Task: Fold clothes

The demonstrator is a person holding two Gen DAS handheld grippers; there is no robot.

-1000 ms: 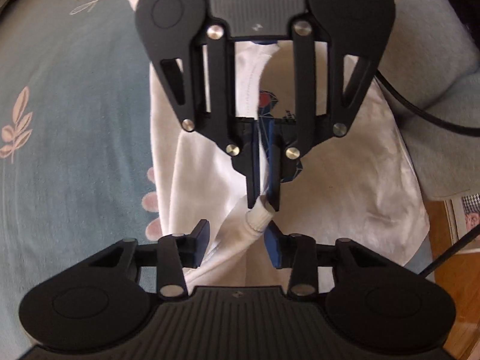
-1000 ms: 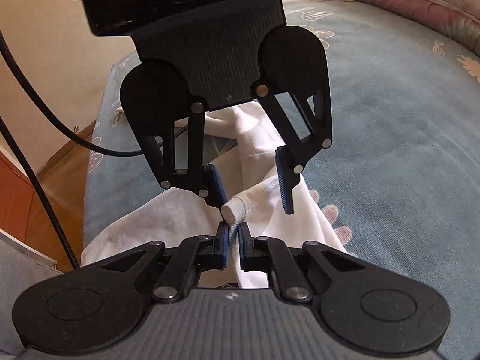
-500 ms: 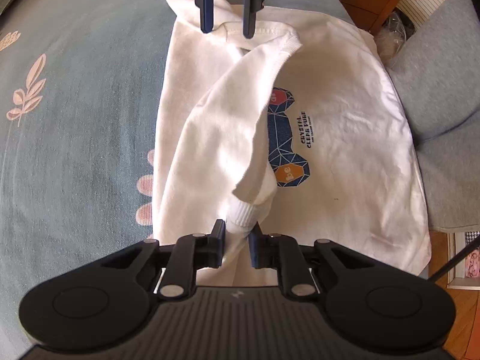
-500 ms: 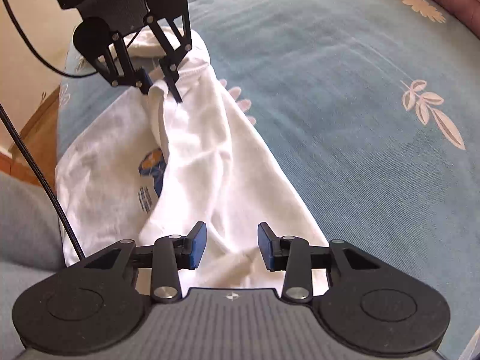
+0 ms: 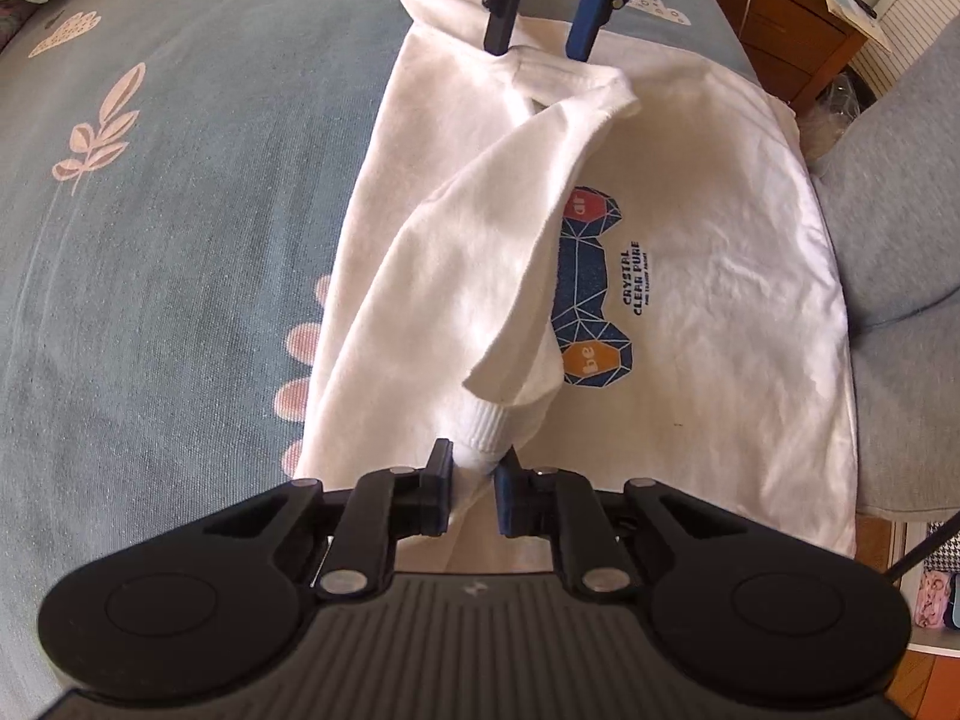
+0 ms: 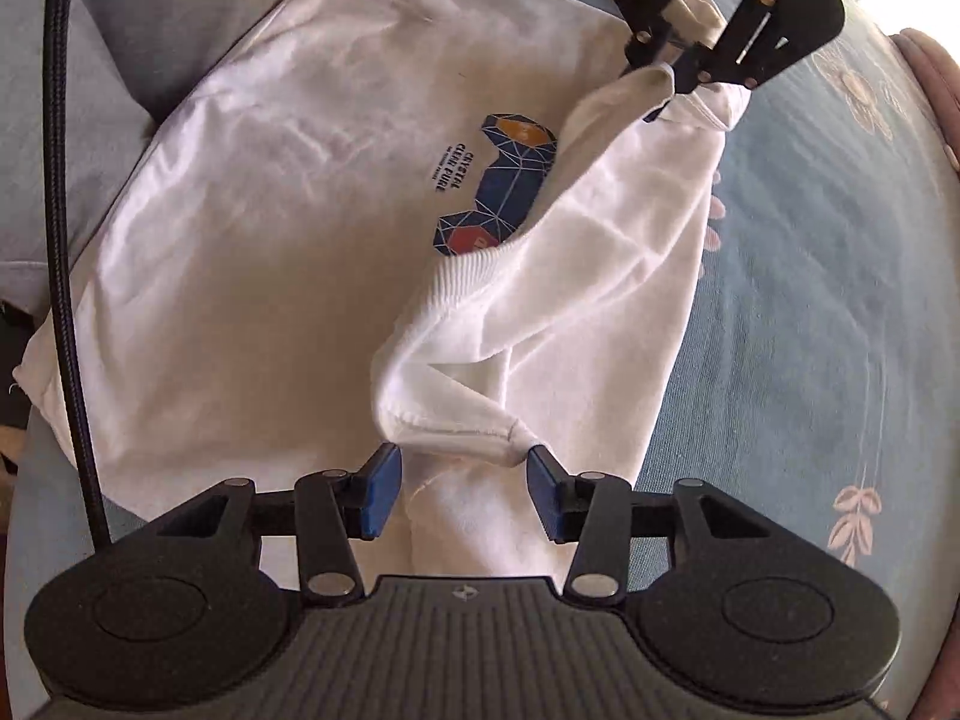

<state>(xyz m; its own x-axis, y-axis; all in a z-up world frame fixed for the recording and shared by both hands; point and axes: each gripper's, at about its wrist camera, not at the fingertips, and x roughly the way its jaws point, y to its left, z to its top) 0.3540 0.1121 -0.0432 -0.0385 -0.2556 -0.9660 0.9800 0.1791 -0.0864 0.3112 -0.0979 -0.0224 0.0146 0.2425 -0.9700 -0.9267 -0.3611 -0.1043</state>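
A white sweatshirt (image 5: 708, 180) with a blue geometric print (image 5: 591, 306) lies flat on a blue floral bedspread (image 5: 180, 252). One sleeve (image 5: 480, 258) is folded across its chest. My left gripper (image 5: 474, 463) is shut on the ribbed cuff (image 5: 489, 420) near the hem. In the right wrist view the same gripper (image 6: 663, 75) pinches the cuff at the far end. My right gripper (image 6: 462, 492) stands open just above the shoulder fold (image 6: 456, 414) by the collar, with nothing between its fingers. From the left wrist it appears as the right gripper (image 5: 538, 47) at the top.
A grey cushion (image 5: 900, 228) borders the sweatshirt's far side. A wooden cabinet (image 5: 780, 18) stands beyond it. A black cable (image 6: 63, 192) hangs across the left of the right wrist view. Bedspread (image 6: 810, 312) stretches out on the sleeve side.
The cuff passed from my right gripper to my left, which shut on it. My right gripper opened and moved away to the collar end; the sleeve now lies stretched between them.
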